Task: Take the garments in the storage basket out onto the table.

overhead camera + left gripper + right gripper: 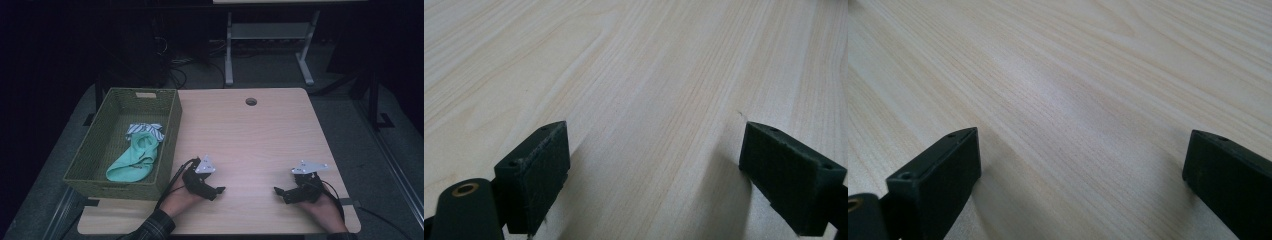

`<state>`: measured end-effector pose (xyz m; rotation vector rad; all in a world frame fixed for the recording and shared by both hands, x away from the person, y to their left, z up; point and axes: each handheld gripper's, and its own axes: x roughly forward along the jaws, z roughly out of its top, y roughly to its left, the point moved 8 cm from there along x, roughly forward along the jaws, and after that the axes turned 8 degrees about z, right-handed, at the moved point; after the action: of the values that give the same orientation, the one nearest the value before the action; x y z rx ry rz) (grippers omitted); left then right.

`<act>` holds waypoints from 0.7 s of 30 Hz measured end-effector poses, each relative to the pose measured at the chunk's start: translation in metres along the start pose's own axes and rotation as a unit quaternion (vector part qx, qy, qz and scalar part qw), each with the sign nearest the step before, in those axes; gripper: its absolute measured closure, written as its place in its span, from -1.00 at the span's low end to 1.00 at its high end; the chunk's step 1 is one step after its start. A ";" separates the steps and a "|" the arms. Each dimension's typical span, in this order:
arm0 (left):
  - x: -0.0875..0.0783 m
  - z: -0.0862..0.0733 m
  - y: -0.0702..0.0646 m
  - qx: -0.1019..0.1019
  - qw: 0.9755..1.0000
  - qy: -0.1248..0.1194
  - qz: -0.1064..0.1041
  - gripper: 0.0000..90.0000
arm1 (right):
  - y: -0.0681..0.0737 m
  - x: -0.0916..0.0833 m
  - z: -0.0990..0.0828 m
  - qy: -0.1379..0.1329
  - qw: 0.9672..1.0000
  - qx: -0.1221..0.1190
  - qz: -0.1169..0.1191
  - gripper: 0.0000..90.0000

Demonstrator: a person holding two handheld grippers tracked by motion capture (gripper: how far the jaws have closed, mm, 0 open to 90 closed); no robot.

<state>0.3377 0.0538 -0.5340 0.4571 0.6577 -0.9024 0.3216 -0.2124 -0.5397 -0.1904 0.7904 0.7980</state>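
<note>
On the near part of the pale wooden table [250, 140], two hands rest low, and each one holds a black two-jaw tool. The left gripper [220, 190] lies by the near edge, with its jaws pointing to the right, toward the other hand. The right gripper [278, 192] lies across from it, with its jaws pointing left. The two tools are well apart, with bare wood between them. Each has a grey three-cornered plate on top.

From the left gripper view, the left gripper's [654, 170] two dark pads stand wide apart, with nothing between them but wood grain. From the right gripper view, the right gripper's [1080, 175] pads are also spread wide, and they hold nothing. Both tools sit close above the table top.

At the left edge of the table sits a green woven basket with a box shape [170, 145]. Inside it lies a soft mint-green sock [132, 162], stretched from the middle toward the near end. A small striped cloth piece [145, 130] rests at the far tip of the sock, touching it.

A small round hole [251, 101] shows in the table near its far edge. Beyond the table, a grey metal stand [270, 45] is on the dark floor.
</note>
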 end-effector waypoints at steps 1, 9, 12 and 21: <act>0.000 0.000 0.000 0.000 1.000 0.001 0.001 -0.73 | 0.000 0.000 0.000 0.000 1.000 0.000 0.000 -0.96; 0.000 0.002 0.001 0.006 1.000 0.014 -0.003 -0.73 | 0.000 0.000 0.000 0.000 1.000 0.000 0.000 -0.96; -0.001 0.001 0.001 0.008 1.000 0.022 -0.005 -0.72 | 0.000 0.000 0.000 0.000 1.000 0.000 0.000 -0.96; -0.004 0.000 0.007 0.001 1.000 0.030 -0.004 -0.72 | 0.000 0.000 0.000 0.000 1.000 0.000 0.000 -0.96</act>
<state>0.3418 0.0599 -0.5311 0.4838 0.7137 -0.9000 0.3216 -0.2124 -0.5396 -0.1906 0.7904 0.7976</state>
